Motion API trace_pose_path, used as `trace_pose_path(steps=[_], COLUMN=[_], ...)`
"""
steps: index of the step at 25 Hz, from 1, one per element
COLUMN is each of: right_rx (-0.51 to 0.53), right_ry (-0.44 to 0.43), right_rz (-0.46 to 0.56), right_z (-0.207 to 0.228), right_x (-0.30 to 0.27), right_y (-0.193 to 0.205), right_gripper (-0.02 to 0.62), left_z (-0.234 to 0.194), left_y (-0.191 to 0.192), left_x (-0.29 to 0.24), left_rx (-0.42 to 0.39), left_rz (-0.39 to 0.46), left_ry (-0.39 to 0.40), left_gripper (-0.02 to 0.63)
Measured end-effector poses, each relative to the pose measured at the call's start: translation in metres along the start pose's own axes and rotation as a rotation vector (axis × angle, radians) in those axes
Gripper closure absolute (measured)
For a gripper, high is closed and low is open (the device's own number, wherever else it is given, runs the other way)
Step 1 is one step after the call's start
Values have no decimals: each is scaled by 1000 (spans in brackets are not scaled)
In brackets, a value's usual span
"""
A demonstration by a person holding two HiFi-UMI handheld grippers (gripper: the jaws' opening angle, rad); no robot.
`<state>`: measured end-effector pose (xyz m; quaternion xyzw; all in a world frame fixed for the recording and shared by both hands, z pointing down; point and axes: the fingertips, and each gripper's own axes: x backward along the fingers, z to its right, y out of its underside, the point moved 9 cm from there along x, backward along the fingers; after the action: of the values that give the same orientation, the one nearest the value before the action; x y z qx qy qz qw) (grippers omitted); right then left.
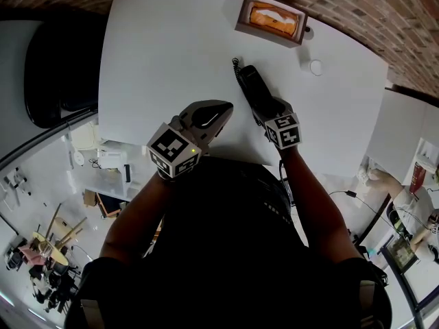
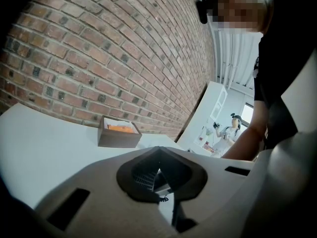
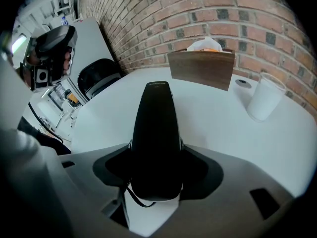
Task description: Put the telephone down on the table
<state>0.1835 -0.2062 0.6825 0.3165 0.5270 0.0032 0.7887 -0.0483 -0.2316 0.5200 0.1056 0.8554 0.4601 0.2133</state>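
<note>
Here, nearest, the left tool was closed on nothing; the right tool clamped the telephone low over the worktop, short of the box. Placing seemingly in hand; next, lower it, then open the jaws.

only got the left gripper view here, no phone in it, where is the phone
Observer: The black plastic telephone handset is in the right gripper, with the jaws shut on its sides.
Operator: is it down on the table yet
Observer: It sits low over the white table, short of the brown wooden box. I cannot tell if it touches.
Operator: anything near it on that side
Observer: A white cylindrical cup stands to the right of the box, apart from the handset.
</note>
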Motion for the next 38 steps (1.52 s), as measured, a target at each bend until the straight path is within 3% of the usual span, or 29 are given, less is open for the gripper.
trace_pose_path(steps=[10, 21, 29, 35, 38], right_rx=[-2, -9, 30, 69, 83], right_ry=[-12, 2, 5, -15, -13], right_rz=[7, 85, 208, 370, 442], right_z=[0, -1, -17, -31, -39], right_x=[-1, 27, 83, 143, 174], right_y=[1, 3, -8, -20, -20], right_gripper=[321, 314, 314, 322, 374], left_z=[3, 17, 53, 86, 105], left_y=[3, 3, -1, -7, -11], left_x=[-1, 3, 4, 3, 2], left_rx=[1, -23, -70, -123, -154], left_rz=[5, 16, 41, 68, 87], left_ry=[5, 12, 21, 27, 35], left_gripper=[600, 600, 600, 600, 600])
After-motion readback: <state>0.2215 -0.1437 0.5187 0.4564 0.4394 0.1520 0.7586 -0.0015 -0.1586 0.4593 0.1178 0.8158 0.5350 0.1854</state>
